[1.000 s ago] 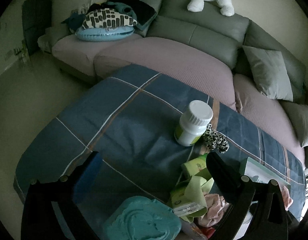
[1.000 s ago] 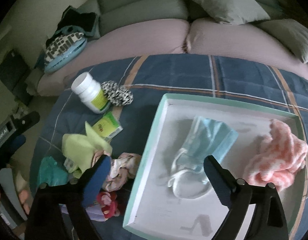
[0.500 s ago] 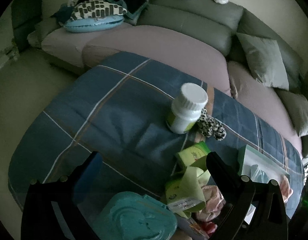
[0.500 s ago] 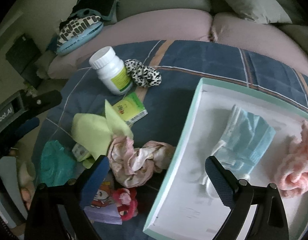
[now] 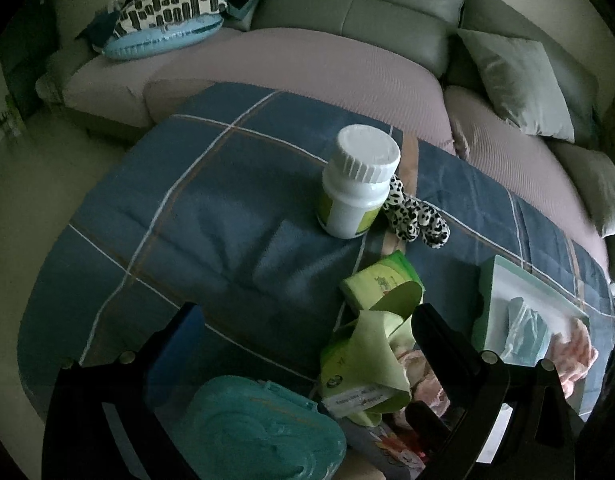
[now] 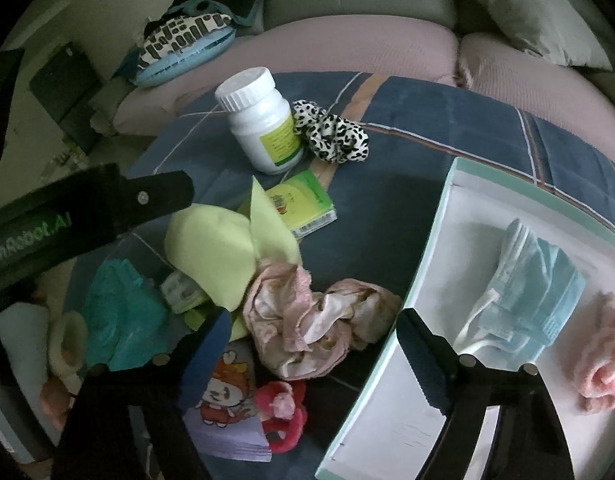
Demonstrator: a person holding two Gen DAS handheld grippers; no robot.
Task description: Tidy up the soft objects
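My right gripper [image 6: 311,332] is open and empty, just above a crumpled pink cloth [image 6: 319,320] left of the white tray [image 6: 391,396]. The tray holds a blue face mask [image 6: 535,288] and a pink fluffy cloth [image 6: 603,360]. A yellow-green cloth [image 6: 219,248], a leopard-print scrunchie [image 6: 331,132] and a red scrunchie [image 6: 279,408] lie on the blue plaid blanket [image 6: 427,120]. My left gripper [image 5: 303,316] is open and empty, over the pile's left side near the yellow-green cloth [image 5: 375,344]; the scrunchie [image 5: 415,216] lies further ahead.
A white pill bottle [image 6: 263,120] stands by the scrunchie. A green packet [image 6: 303,204], a teal wipes pack [image 5: 251,428] and a cartoon notepad [image 6: 227,408] lie in the pile. A sofa [image 5: 347,64] with cushions lies beyond.
My right gripper has moved left from over the tray's mask to over the pink cloth. My left gripper has moved forward toward the bottle and pile.
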